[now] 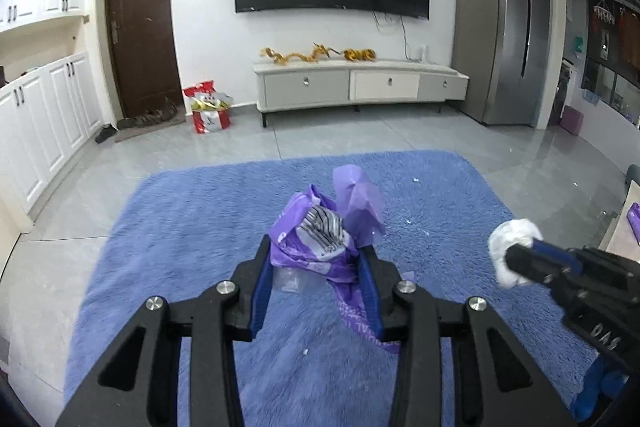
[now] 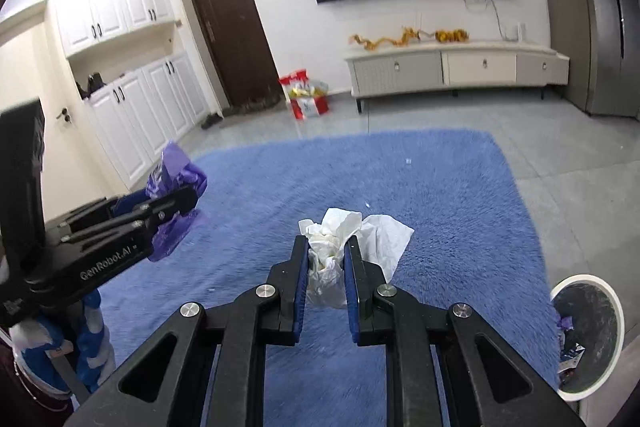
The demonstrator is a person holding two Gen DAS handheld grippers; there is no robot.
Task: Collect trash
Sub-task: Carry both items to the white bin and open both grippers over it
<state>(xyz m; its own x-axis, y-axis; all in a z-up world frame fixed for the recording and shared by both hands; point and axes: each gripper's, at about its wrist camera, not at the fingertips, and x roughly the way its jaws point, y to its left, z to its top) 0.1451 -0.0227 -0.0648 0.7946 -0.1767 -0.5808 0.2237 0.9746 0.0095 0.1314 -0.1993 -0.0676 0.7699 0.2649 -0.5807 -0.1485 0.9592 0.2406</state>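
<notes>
Trash is already in both tools, lifted clear of the blue shag rug (image 1: 200,219). The left gripper (image 1: 316,259) is clamped on a crumpled purple plastic wrapper (image 1: 316,223), its blue pads pressing the crushed middle of the bundle; a striped printed panel shows at the top, one flap stands up beyond the fingertips and a tail hangs down past the right-hand finger. The right gripper (image 2: 326,259) is clamped on a wad of white tissue (image 2: 340,235), with one loose sheet spreading out to the side past the fingertips.

Both pieces look nearly weightless and entirely soft. The wrapper is thin film, likely slick against the pads and springy, so it may creep out if the squeeze eases; the bunched centre, where several layers stack, is the sound place to hold it, not the free flap or the tail. The tissue is compressible and grips well, but it tears easily, and a loose ply could drop off if held only by an edge. Here the pads have the dense core, which seems right. Neither piece can be damaged in any way that matters.

A round white-rimmed bin (image 2: 618,311) with a dark liner stands off the rug's near right corner, with some purple and printed scraps already inside. It is the likely destination. A few pale specks remain on the rug towards its far edge, too small to identify.
</notes>
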